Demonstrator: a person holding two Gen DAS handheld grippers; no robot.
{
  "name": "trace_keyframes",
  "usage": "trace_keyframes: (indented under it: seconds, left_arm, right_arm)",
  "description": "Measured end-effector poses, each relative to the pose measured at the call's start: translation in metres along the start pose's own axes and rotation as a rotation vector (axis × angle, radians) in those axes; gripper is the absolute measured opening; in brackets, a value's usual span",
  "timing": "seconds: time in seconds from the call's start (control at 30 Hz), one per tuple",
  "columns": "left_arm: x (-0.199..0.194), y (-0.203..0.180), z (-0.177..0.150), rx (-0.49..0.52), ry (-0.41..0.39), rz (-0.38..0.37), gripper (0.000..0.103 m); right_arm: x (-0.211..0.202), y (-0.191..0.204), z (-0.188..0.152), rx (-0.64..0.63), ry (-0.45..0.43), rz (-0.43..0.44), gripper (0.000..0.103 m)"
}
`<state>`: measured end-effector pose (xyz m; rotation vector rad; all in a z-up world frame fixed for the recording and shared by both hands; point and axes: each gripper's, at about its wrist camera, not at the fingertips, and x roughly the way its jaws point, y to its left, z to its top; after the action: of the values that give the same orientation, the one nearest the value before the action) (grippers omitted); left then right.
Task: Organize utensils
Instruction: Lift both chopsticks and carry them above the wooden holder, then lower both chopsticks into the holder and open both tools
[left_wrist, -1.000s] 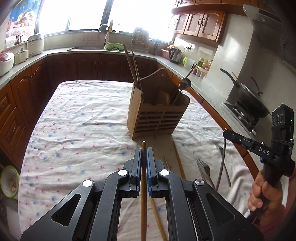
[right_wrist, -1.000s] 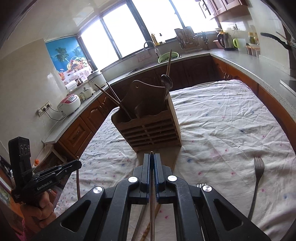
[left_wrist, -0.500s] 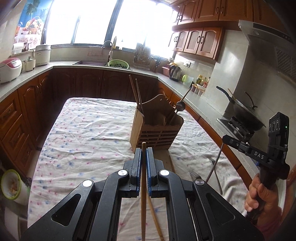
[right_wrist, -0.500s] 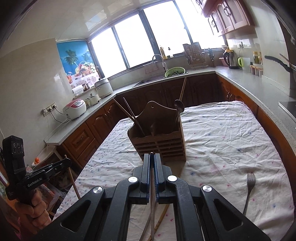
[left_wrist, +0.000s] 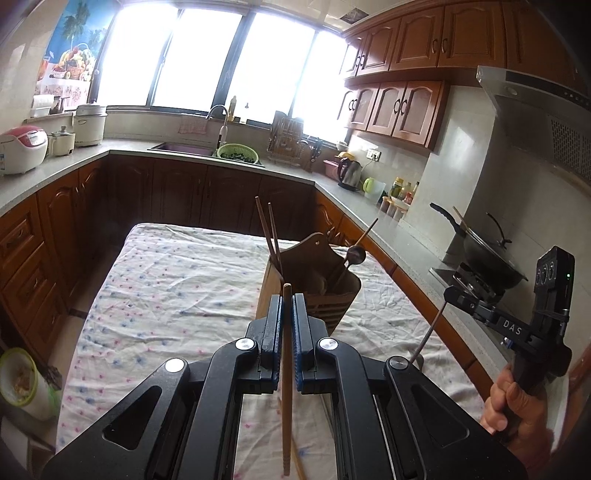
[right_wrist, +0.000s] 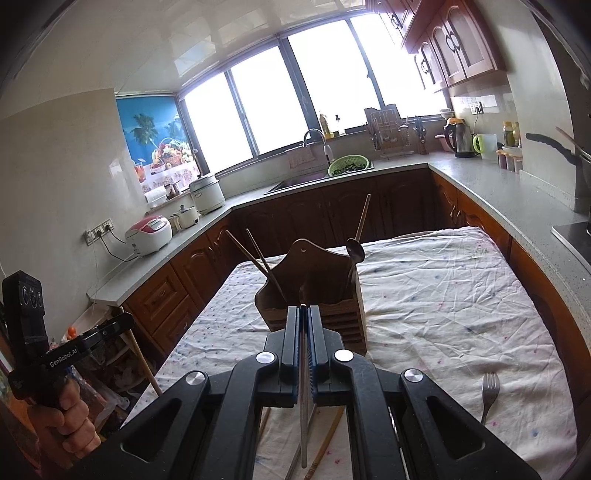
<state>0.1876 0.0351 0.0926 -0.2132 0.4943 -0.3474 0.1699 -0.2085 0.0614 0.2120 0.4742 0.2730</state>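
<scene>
A wooden utensil holder (left_wrist: 314, 295) (right_wrist: 317, 273) stands on the cloth-covered table. It holds two dark chopsticks (left_wrist: 269, 236) on its left side and a spoon (left_wrist: 355, 254) on its right. My left gripper (left_wrist: 287, 299) is shut on a wooden chopstick (left_wrist: 286, 387) that hangs down between its fingers, above and short of the holder. My right gripper (right_wrist: 303, 310) is shut on a thin metal stick (right_wrist: 303, 413), also short of the holder. Each view shows the other gripper off to the side: the right gripper (left_wrist: 448, 293) and the left gripper (right_wrist: 127, 319).
A fork (right_wrist: 489, 391) lies on the flowered cloth (right_wrist: 443, 302) at the right. Loose wooden chopsticks (right_wrist: 325, 450) lie on the cloth under the grippers. Counters with wooden cabinets ring the table, and a wok (left_wrist: 487, 258) sits on the stove at right.
Both grippers have risen with their sticks still held, so the holder and table now sit lower and farther off in both views.
</scene>
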Motion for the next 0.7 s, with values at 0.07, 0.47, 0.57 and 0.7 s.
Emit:
trace_keyframes:
  seconds: [0.07, 0.47, 0.57, 0.7]
  left_arm:
    - [0.001, -0.002, 0.007, -0.002, -0.02, -0.001, 0.004]
    - [0.026, -0.006, 0.066, -0.043, -0.16, -0.007, 0.004]
    - [0.034, -0.009, 0.085, -0.048, -0.219, 0.013, 0.004]
    - [0.048, -0.01, 0.108, -0.063, -0.287, 0.035, 0.004]
  right_arm:
    - [0.001, -0.003, 0.005, 0.004, -0.011, -0.001, 0.004]
    - [0.02, -0.016, 0.058, 0.039, -0.15, -0.029, 0.004]
    - [0.025, -0.016, 0.078, 0.034, -0.202, -0.042, 0.004]
    - [0.038, -0.019, 0.103, 0.036, -0.254, -0.055, 0.004]
